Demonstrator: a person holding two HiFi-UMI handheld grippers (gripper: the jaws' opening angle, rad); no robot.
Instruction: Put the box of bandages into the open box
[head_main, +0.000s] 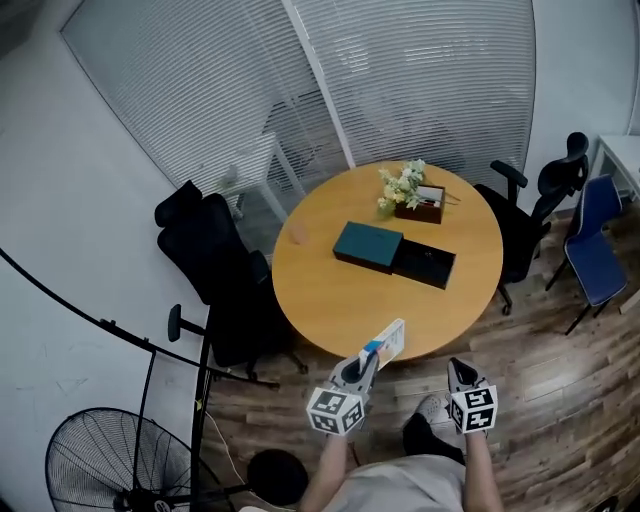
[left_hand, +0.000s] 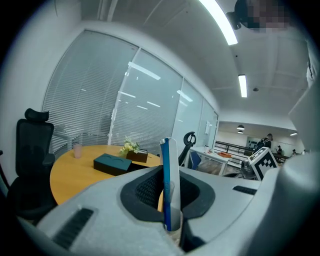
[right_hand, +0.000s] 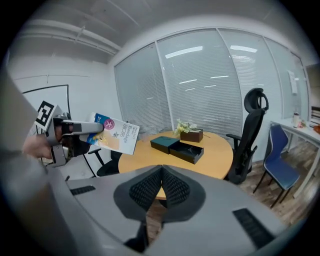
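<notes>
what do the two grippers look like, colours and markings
The left gripper and right gripper match: smooth light grey shells, with black textured pads lining the jaws. Each carries a white cube printed with black square markers. No cables show. The person wears a pale grey top; the forearms are uncovered.
</notes>
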